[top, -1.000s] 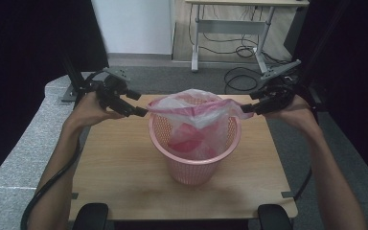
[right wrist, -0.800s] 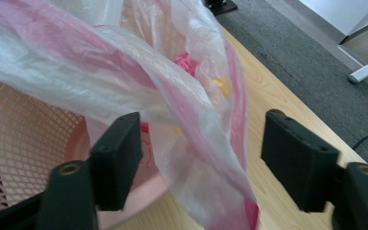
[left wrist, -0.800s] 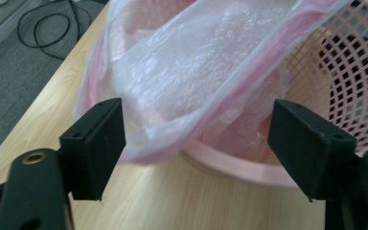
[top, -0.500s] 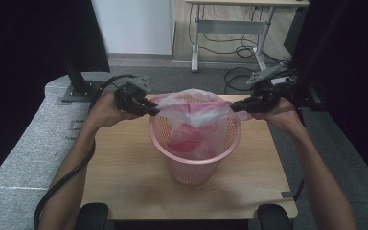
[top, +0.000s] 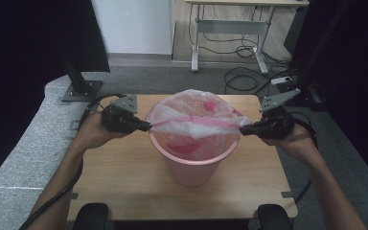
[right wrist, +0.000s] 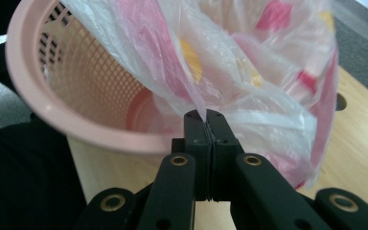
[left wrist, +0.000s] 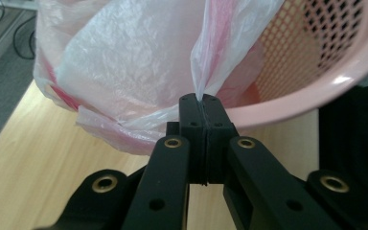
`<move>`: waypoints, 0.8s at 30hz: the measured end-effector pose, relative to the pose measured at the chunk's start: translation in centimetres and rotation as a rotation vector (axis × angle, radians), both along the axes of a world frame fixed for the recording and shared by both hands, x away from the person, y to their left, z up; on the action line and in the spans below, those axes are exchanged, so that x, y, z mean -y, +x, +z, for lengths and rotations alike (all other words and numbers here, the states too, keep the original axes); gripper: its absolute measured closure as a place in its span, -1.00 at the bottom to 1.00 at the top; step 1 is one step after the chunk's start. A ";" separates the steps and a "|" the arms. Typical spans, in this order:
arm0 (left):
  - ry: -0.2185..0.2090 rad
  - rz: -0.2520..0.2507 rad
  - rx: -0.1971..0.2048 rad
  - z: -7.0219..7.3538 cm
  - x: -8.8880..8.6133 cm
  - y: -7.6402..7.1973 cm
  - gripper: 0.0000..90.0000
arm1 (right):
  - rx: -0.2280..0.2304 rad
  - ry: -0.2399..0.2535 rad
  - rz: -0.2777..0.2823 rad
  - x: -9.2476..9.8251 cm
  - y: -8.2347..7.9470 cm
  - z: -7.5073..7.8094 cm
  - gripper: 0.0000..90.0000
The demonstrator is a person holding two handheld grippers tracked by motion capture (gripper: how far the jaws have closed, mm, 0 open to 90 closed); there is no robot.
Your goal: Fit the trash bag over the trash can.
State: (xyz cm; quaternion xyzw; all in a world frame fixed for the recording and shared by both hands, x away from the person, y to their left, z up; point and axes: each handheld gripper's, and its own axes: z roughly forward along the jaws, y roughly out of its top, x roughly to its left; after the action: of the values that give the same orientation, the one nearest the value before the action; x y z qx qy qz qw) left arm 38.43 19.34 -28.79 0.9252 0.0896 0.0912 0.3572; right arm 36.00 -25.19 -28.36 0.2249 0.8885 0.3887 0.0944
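Over the pink basket [top: 191, 160] we have drawn both hands nearer the rim; left gripper [left wrist: 202, 103] and right gripper [right wrist: 204, 117] each stay clamped on the plastic bag [top: 191, 115], now stretched ready for lining.

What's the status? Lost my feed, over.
Left tongs shut on plastic bag. Right tongs shut on it too. Bag stretched over pink basket. Nothing in the way.

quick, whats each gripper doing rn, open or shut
Left gripper: shut, pinching the plastic bag at the edge of the pink basket.
Right gripper: shut, pinching the same bag on the opposite side.
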 end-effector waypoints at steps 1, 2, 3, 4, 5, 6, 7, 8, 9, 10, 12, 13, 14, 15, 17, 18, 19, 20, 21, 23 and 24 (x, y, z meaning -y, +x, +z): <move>-0.010 -0.003 -0.004 -0.1 -0.2 -0.2 0.97 | -0.004 -0.001 0.004 0.0 -0.3 -0.2 0.97; -0.018 -0.003 -0.011 -0.3 -0.5 -0.4 0.97 | -0.009 -0.002 0.004 0.1 -0.6 -0.4 0.97; -0.019 -0.006 -0.011 -0.4 -0.6 -0.6 0.97 | -0.011 -0.003 0.009 0.1 -0.8 -0.6 0.97; -0.020 -0.010 -0.012 -0.6 -0.8 -0.7 0.97 | -0.017 -0.001 0.011 0.1 -1.0 -0.8 0.97; -0.020 -0.008 -0.012 -0.7 -0.8 -0.9 0.97 | -0.021 -0.004 0.016 0.1 -1.2 -1.1 0.97; -0.021 -0.006 -0.010 -0.9 -0.9 -1.1 0.97 | -0.026 -0.011 0.018 0.0 -1.4 -1.3 0.97; -0.024 -0.006 -0.013 -1.0 -1.0 -1.2 0.97 | -0.029 -0.014 0.022 -0.1 -1.5 -1.5 0.97; -0.025 -0.003 -0.013 -1.1 -1.1 -1.4 0.97 | -0.035 -0.015 0.027 -0.2 -1.6 -1.7 0.97; -0.027 -0.003 -0.017 -1.2 -1.1 -1.4 0.97 | -0.032 -0.012 0.029 -0.3 -1.7 -1.9 0.97; -0.031 -0.004 -0.024 -1.4 -1.2 -1.5 0.98 | -0.034 -0.006 0.029 -0.3 -1.8 -2.0 0.97; -0.035 -0.013 -0.040 -1.6 -1.4 -1.7 0.98 | -0.041 0.004 0.027 -0.2 -2.0 -2.2 0.97; -0.010 -0.022 -0.051 -1.9 -1.3 -1.7 0.98 | -0.050 0.003 0.032 -0.2 -2.1 -2.4 0.97; 0.011 -0.028 -0.053 -2.1 -1.2 -1.7 0.98 | -0.059 -0.008 0.039 -0.4 -2.2 -2.8 0.97; 0.016 -0.034 -0.058 -2.4 -1.0 -1.8 0.98 | -0.063 -0.009 0.043 -0.6 -2.3 -3.1 0.97; 0.027 -0.043 -0.063 -2.9 -0.6 -1.8 0.98 | -0.068 -0.002 0.051 -1.0 -2.5 -3.5 0.97; 0.025 -0.042 -0.065 -3.1 -0.4 -1.8 0.98 | -0.067 -0.001 0.052 -1.2 -2.6 -3.6 0.97; 0.027 -0.046 -0.068 -3.3 -0.1 -1.7 0.98 | -0.066 0.002 0.055 -1.4 -2.7 -3.7 0.97; 0.022 -0.049 -0.072 -3.6 0.1 -1.7 0.98 | -0.063 0.006 0.056 -1.6 -2.7 -3.8 0.96; 0.019 -0.053 -0.077 -3.7 0.3 -1.6 0.98 | -0.062 0.014 0.054 -1.7 -2.8 -3.9 0.96; 0.007 -0.068 -0.085 -4.3 0.9 -1.5 0.99 | -0.071 0.029 0.055 -1.9 -2.9 -4.1 0.96; 0.000 -0.070 -0.086 -4.5 1.1 -1.4 0.99 | -0.077 0.042 0.054 -2.1 -2.9 -4.3 0.96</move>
State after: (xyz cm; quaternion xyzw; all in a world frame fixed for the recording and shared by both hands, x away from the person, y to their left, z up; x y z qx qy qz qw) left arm 37.05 18.19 -33.28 0.9309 0.0722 0.0387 0.3560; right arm 33.11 -23.12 -32.64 0.2176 0.8888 0.4008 0.0447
